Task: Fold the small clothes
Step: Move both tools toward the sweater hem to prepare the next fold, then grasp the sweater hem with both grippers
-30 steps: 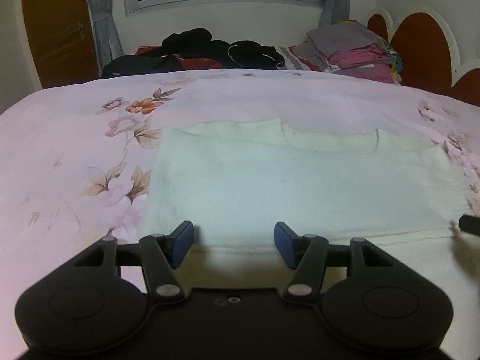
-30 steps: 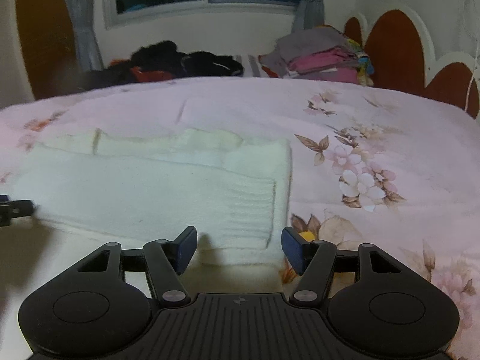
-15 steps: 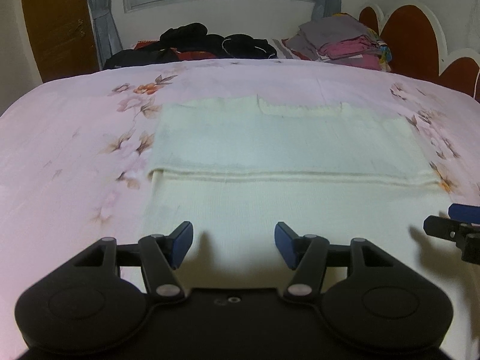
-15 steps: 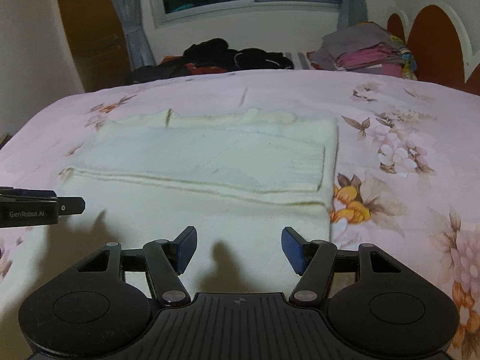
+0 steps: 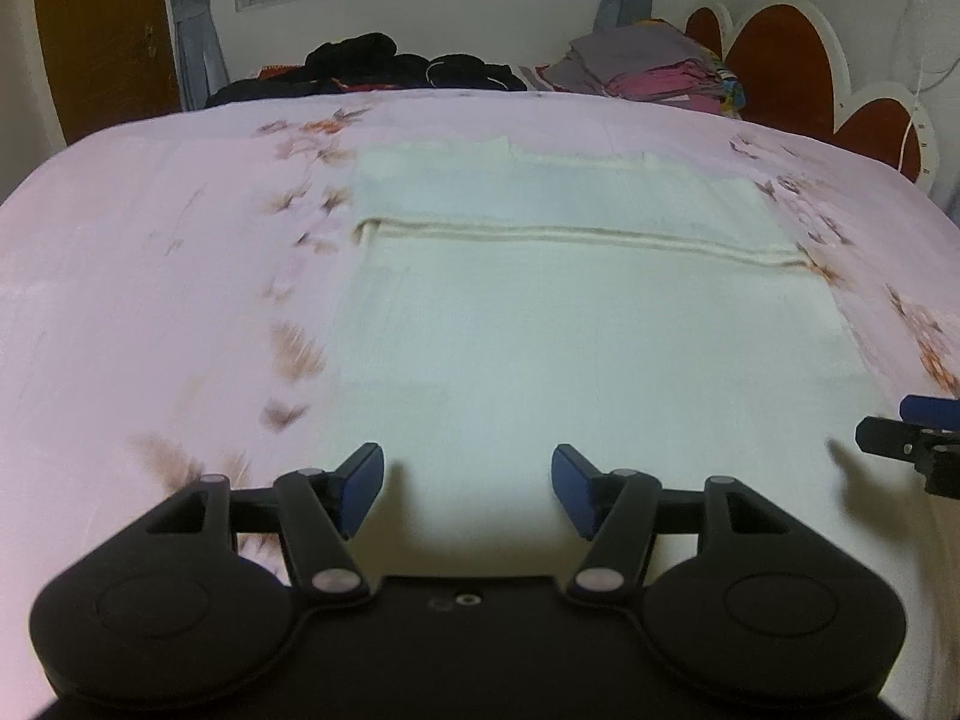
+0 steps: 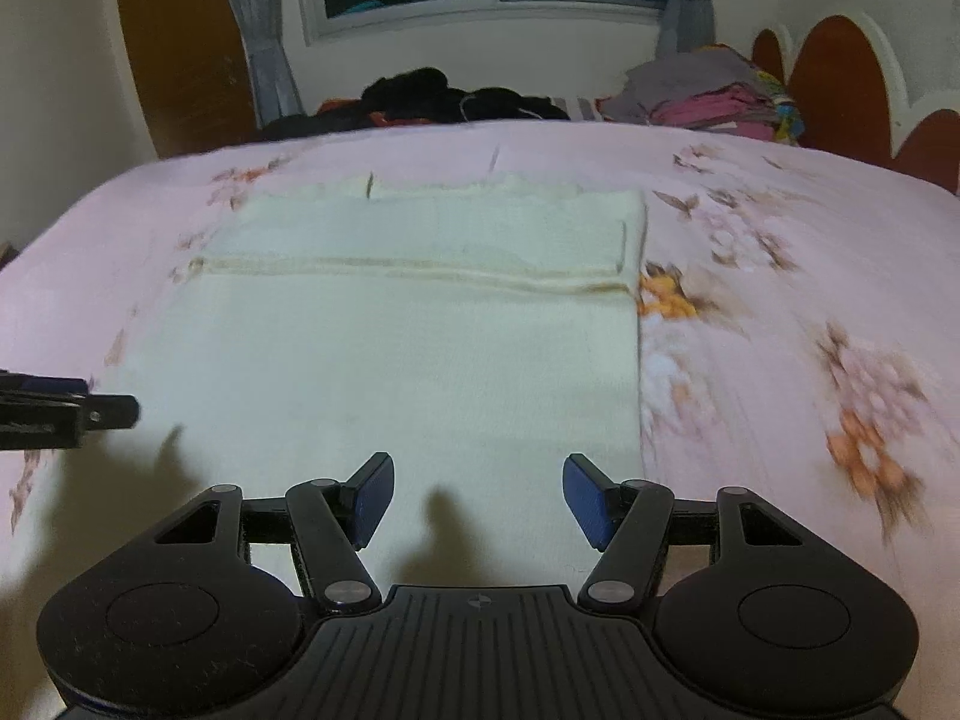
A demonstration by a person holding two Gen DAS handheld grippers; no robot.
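Distance is opening up in the left wrist view: a second ago the cream garment (image 5: 576, 324) was filling the frame right up to my fingertips, and now I am seeing its whole folded shape lying ahead of my left gripper (image 5: 467, 483) on the pink floral bed (image 5: 150, 276). A sleeve or flap is lying folded across the far part, its seam running side to side well ahead of me, and the near part is stretching back under the fingers. I am judging that the last fold has been laid down and let go, and that I am pulling back to line up the next one. This gripper is standing wide, holding nothing and touching nothing I can see. The tip of my right gripper (image 5: 912, 450) is showing at the far right edge, beside the garment's right border.

Pulling back is showing in the right wrist view too: the garment (image 6: 396, 360) has receded, and its right edge is running straight ahead, just right of my right gripper (image 6: 478, 495). These fingers are also spread wide and empty, hovering over the near cloth. My left gripper (image 6: 78, 411) is poking in from the left at the garment's other side. Dark clothes (image 6: 444, 99) and a folded stack (image 6: 708, 96) are sitting far ahead by the window.
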